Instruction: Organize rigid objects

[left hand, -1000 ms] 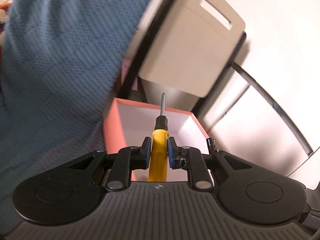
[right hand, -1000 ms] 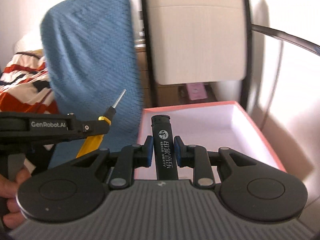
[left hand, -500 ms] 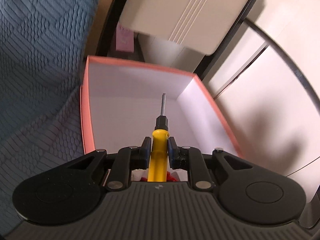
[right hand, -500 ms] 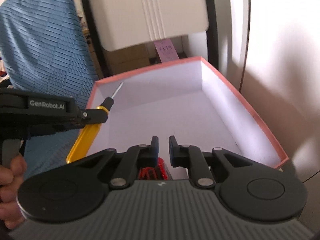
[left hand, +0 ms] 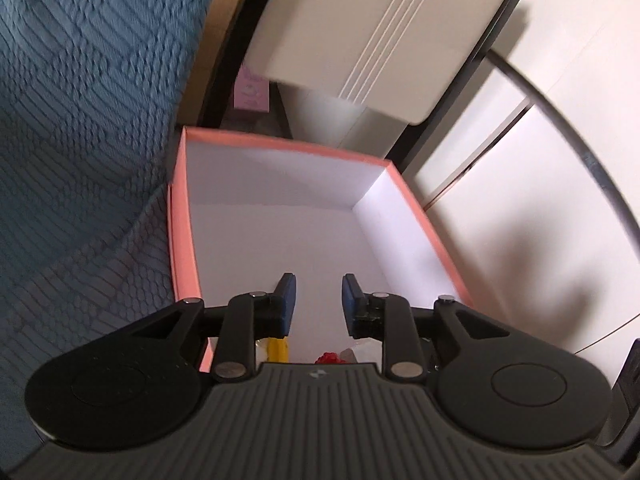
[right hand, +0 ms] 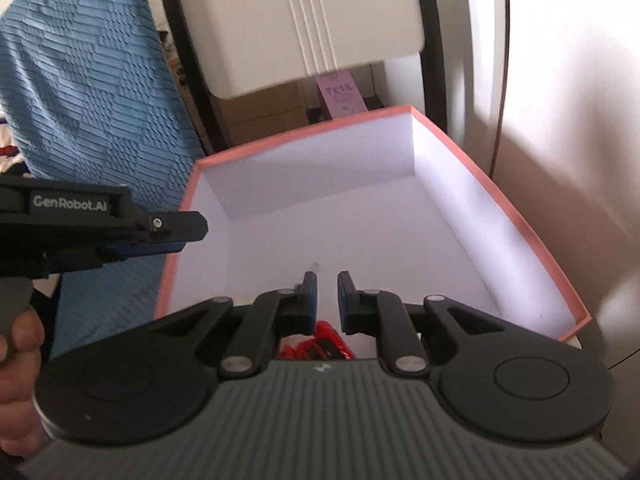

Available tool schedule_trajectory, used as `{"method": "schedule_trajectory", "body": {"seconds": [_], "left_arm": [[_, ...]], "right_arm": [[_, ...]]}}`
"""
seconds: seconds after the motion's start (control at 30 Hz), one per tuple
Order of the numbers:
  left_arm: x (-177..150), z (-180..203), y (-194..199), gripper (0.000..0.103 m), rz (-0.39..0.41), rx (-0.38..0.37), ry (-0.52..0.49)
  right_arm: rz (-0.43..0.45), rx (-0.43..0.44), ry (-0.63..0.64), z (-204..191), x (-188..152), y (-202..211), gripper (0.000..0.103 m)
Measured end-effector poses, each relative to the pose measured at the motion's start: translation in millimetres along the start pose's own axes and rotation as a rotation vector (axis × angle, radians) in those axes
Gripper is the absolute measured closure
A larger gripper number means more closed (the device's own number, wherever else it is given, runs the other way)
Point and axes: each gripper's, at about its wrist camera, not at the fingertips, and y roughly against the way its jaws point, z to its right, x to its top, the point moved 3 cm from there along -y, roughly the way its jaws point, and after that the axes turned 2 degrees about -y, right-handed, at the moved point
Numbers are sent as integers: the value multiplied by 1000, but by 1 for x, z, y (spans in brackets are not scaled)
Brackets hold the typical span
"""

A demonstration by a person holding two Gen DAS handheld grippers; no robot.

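Note:
A pink-rimmed box with a white inside (left hand: pixel 182 240) (right hand: pixel 532 236) stands below both grippers. My left gripper (left hand: pixel 316 300) is open and empty above the box's near end; it also shows from the side in the right wrist view (right hand: pixel 176 232). A bit of the yellow screwdriver (left hand: pixel 278 350) lies in the box under the left fingers; its metal tip (right hand: pixel 314 267) peeks out in the right wrist view. My right gripper (right hand: pixel 327 298) is open and empty over the box. A red object (left hand: pixel 328 358) (right hand: pixel 326 338) lies in the box's near end, mostly hidden.
A blue textured cloth (left hand: pixel 72 128) (right hand: pixel 80 92) covers the surface left of the box. A beige chair with a black frame (left hand: pixel 360 28) (right hand: pixel 296 20) stands behind the box. A white table surface (left hand: pixel 520 220) lies to the right. A pink card (right hand: pixel 340 94) is under the chair.
My left gripper opened and let go of the yellow screwdriver, which now lies in the box. My right gripper, which earlier let go of the black lighter, stays open.

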Motion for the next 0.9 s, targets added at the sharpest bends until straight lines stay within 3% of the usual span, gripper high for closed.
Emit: {"method": "schedule_trajectory", "body": {"seconds": [0.1,0.23,0.47,0.8,0.9], "left_arm": [[5,5,27,53,45,12,-14],[8,12,64,46,100,7,-34],[-1,20,124,40,173,5,-79],[-20,5,188,39,208,-18,-83],[-26,-1,200,35,215,-25,-81]], "right_arm": [[35,12,10,-11,7,16,90],[86,35,20,-27,15,43,88],[118,38,78,-45,0,98,89],[128,29,45,-65,-13,139,89],[133,19,52,-71,-17,146,88]]}}
